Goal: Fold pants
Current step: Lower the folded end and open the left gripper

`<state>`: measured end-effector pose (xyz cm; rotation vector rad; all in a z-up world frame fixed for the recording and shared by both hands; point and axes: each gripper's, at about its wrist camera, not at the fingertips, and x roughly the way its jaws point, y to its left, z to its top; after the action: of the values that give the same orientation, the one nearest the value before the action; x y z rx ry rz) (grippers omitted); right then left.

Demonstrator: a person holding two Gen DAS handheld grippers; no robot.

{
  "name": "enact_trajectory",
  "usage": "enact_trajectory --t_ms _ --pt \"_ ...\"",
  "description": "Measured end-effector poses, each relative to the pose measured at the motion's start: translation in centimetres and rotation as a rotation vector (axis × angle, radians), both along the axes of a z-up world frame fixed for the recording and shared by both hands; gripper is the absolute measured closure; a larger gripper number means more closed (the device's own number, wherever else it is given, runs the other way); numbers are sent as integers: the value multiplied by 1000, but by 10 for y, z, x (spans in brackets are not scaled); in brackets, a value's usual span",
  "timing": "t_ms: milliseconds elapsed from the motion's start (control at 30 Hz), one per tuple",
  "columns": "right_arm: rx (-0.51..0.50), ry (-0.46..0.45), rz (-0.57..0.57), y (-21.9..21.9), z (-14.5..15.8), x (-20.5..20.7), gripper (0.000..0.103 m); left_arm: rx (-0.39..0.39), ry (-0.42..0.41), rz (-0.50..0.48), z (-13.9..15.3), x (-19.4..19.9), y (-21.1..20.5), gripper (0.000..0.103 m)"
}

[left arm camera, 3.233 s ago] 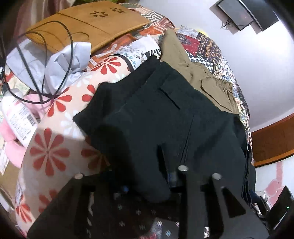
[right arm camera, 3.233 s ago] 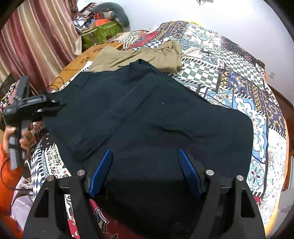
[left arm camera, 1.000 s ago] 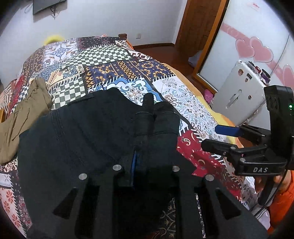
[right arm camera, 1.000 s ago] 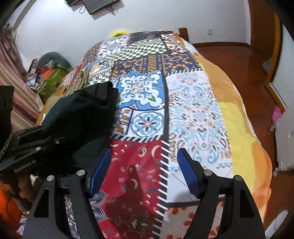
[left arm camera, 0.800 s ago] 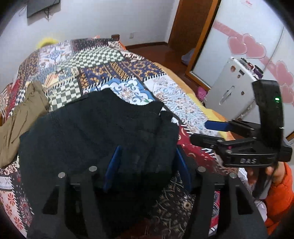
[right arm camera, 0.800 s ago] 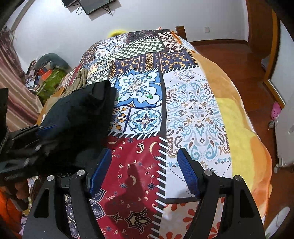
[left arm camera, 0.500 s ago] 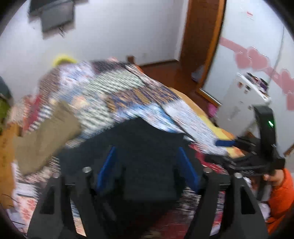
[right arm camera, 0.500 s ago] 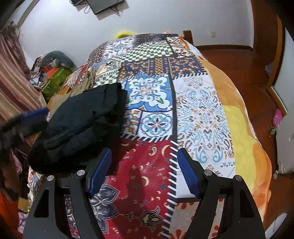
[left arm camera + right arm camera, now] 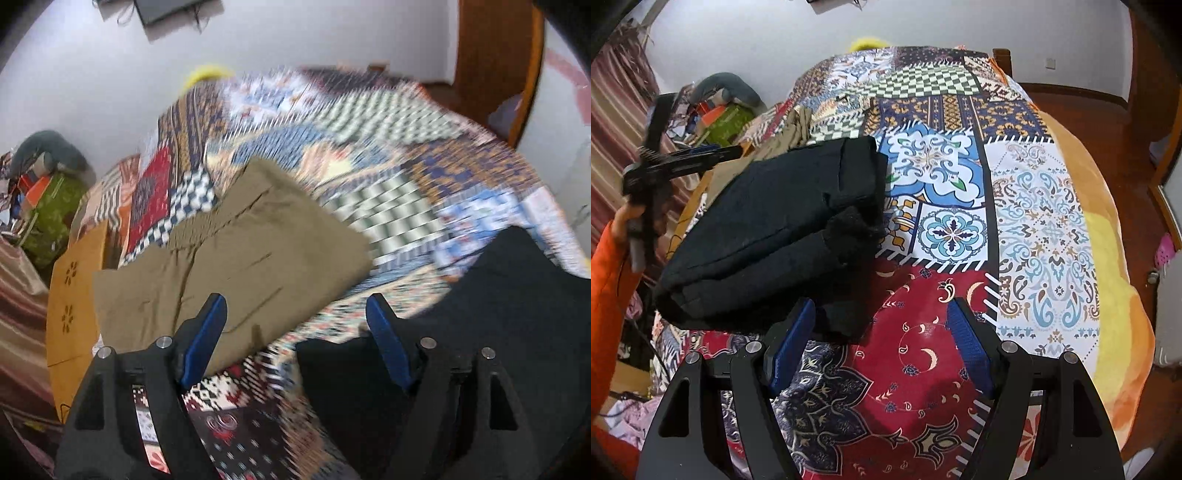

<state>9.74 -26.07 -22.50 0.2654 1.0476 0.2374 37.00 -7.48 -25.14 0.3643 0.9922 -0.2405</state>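
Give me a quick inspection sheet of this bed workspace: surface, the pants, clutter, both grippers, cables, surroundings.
Surface: patchwork quilt covering the bed.
Job's things: black pants folded into a thick bundle on the quilt; khaki pants lying flatter beside them.
Clutter: green bag and a grey item heaped off the bed's far corner; wooden board at the bed edge.
Grippers: left gripper open, jaws just opened, nothing between them, over the khaki pants' edge; right gripper open, empty, over the quilt by the black bundle.
Cables: cords hanging from the wall screen.
Surroundings: white wall, wooden floor, striped curtain.
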Motion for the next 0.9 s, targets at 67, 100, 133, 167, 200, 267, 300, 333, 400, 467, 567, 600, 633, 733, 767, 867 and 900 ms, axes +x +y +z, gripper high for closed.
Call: enact_trajectory --t_ms 67,100,133,167,200,267,300,333,400,467,567,600,633,733,767,867,900 --pt "9 27 1 1 -7 5 32 40 36 4 -21 13 3 26" --pt "13 36 4 2 -10 6 32 51 50 2 -27 15 3 26" --pt "17 44 9 3 -13 9 32 55 78 -4 -38 17 5 26" --pt "21 45 12 3 -15 11 32 41 94 -7 -44 16 7 25" --pt "22 44 14 4 -16 13 32 15 95 -3 -47 14 11 25" --pt "12 35 24 4 -16 20 30 -37 95 10 -48 8 20 25" --pt "5 32 28 5 -16 23 30 -64 107 20 -50 3 26 25" --pt "-4 29 33 6 -17 28 30 -77 109 24 -50 -1 29 25" --pt "-20 28 43 6 -19 37 30 -88 108 23 -49 -14 36 25" --pt "-43 24 54 6 -22 50 30 -101 114 39 -49 -31 48 25" --pt "-59 15 55 3 -23 66 30 -125 125 75 -46 -54 63 25" --pt "-68 9 48 0 -22 73 30 -136 128 88 -44 -64 69 25" --pt "-74 0 41 -2 -20 76 30 -151 133 105 -43 -75 75 25" --pt "-92 -28 15 -8 -12 82 30 -170 133 132 -39 -106 85 25" --pt "-97 -35 7 -11 -10 82 30 -167 128 133 -38 -112 85 25" --pt "-122 -56 -22 -21 -1 76 30 -163 116 143 -33 -140 85 25" --pt "-128 -62 -33 -25 2 73 30 -170 119 150 -32 -147 84 25"
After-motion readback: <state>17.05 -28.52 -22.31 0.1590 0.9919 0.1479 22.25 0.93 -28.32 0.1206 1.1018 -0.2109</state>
